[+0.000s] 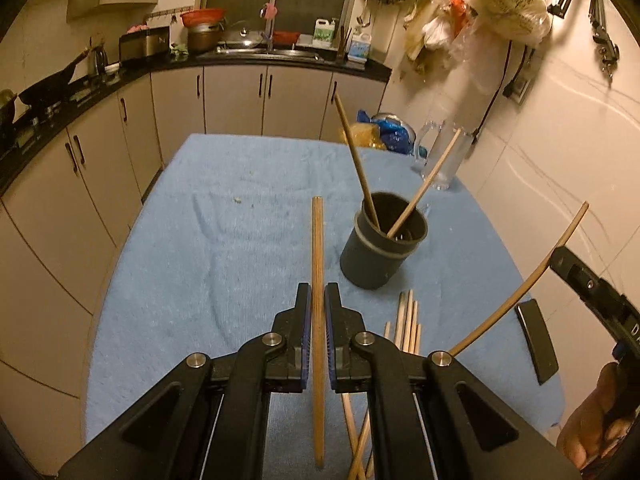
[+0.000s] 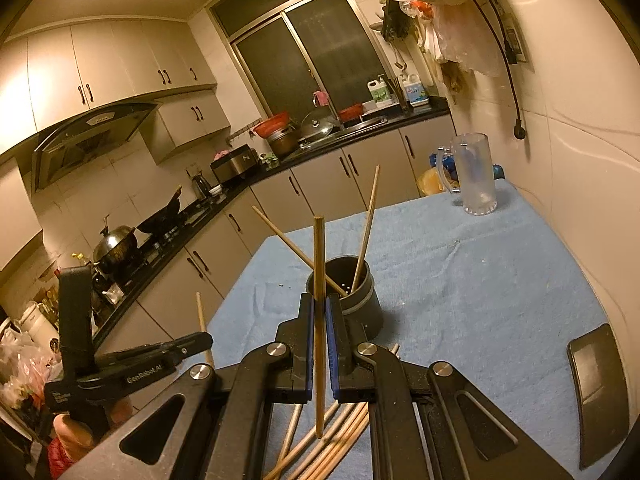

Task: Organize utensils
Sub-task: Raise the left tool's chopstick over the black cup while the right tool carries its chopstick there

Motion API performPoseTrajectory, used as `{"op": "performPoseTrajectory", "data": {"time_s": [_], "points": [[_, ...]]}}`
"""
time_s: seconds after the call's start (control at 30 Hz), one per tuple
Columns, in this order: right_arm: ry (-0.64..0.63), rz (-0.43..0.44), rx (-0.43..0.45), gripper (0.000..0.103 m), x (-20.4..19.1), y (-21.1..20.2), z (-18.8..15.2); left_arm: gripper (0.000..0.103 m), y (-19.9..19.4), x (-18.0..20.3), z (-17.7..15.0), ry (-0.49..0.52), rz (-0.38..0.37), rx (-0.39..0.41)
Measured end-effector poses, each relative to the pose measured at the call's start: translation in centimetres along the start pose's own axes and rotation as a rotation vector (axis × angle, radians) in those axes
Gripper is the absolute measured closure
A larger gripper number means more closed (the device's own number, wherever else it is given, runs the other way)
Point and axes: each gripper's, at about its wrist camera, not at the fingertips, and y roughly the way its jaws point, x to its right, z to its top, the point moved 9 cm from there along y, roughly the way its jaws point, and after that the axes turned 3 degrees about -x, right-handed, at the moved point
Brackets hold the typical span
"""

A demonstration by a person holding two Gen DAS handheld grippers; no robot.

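Left gripper [image 1: 318,300]: clamped on one chopstick [image 1: 318,272], held above the blue-towelled surface [image 1: 200,280].
Right gripper [image 2: 319,312]: clamped on another chopstick [image 2: 319,280], nearly upright, just before the holder.
Holder [image 1: 378,256]: dark cup towards the surface's far right, two chopsticks leaning inside.
Loose chopsticks [image 2: 332,436]: piled at the near edge, partly hidden beneath both grippers.
Open room: the surface's left half lay bare.
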Motion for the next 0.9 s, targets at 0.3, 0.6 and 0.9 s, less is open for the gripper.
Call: {"op": "performPoseTrajectory", "data": {"time_s": [0.3, 0.6, 0.9], "points": [[0.016, 0.007, 0.026, 0.097, 0.2, -0.6, 1.4, 0.097, -1.2, 0.8, 1.9, 0.007, -0.011, 0.041], [0.032, 0.011, 0.065, 0.097, 0.7, -1.2, 3.8, 0.097, -3.2, 2.1, 5.9, 0.026, -0.006, 0.101], [0.049, 0.009, 0.117, 0.097, 1.2, -1.5, 8.0, 0.097, -6.2, 3.9, 11.6, 0.073, 0.004, 0.186]]}}
